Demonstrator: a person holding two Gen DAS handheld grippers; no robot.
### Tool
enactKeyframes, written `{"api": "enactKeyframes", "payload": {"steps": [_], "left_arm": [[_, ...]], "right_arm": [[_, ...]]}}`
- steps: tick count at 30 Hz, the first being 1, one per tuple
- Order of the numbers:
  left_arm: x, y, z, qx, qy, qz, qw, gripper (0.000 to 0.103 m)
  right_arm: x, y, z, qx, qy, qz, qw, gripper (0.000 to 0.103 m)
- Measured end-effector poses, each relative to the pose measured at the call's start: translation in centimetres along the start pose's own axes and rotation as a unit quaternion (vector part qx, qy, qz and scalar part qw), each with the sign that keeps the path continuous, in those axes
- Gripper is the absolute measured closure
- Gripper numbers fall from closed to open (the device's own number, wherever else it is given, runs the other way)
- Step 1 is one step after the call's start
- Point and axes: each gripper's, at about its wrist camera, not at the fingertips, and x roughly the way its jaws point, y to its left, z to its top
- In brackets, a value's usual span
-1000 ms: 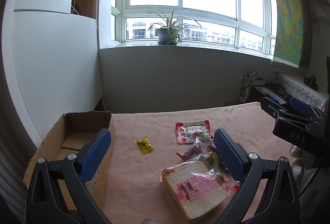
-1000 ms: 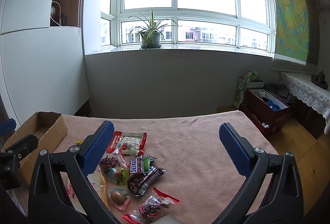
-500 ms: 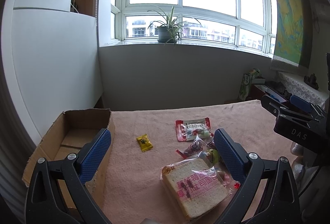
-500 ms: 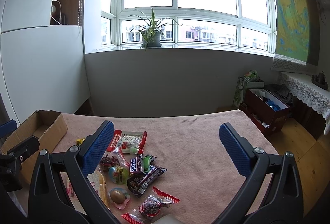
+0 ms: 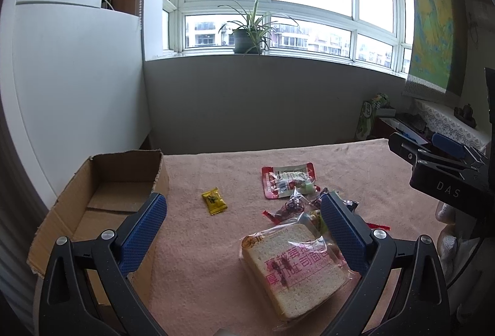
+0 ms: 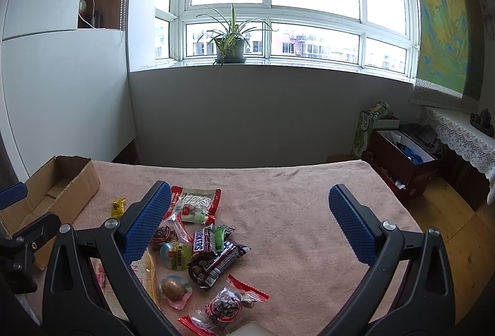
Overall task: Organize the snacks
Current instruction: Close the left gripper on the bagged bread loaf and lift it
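1. Left gripper (image 5: 243,223) fingers spread wide, empty, hovering above the pink cloth (image 5: 216,169)
2. Bread pack (image 5: 294,266) lies on the cloth low between the left fingers, nearer the right finger (image 5: 340,231), whose tip overlaps the pack's upper corner in view; contact cannot be told
3. Yellow candy (image 5: 214,200) lies alone on the cloth between the left fingertips, further out, apart from both
4. Box (image 5: 102,197) open, at the cloth's left edge, behind the left finger (image 5: 142,232)
5. Red pouch (image 5: 289,180) lies beyond the snack pile, past the right finger's tip
6. Right gripper (image 6: 249,218) fingers also spread wide, holding nothing
7. Snack pile sits by the right gripper's left finger (image 6: 145,224): Snickers bar (image 6: 204,240), dark bar (image 6: 216,265), egg pack (image 6: 173,289), all between the fingers but hard to the left side
8. Right gripper's right finger (image 6: 352,227) is over bare cloth, well apart from any snack
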Motion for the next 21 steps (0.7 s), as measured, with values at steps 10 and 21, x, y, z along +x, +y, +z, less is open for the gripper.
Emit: {"api": "enactKeyframes", "payload": {"steps": [10, 21], "left_arm": [[2.1, 0.6, -2.9, -0.020, 0.072, -0.049, 0.9960, 0.013], [4.2, 0.9, -6.3, -0.050, 0.151, -0.105, 0.9816, 0.038]], "right_arm": [[1.8, -0.4, -2.1, 0.006, 0.059, 0.090, 0.994, 0.000], [4.1, 2.4, -5.2, 0.009, 0.164, 0.234, 0.958, 0.017]]}}
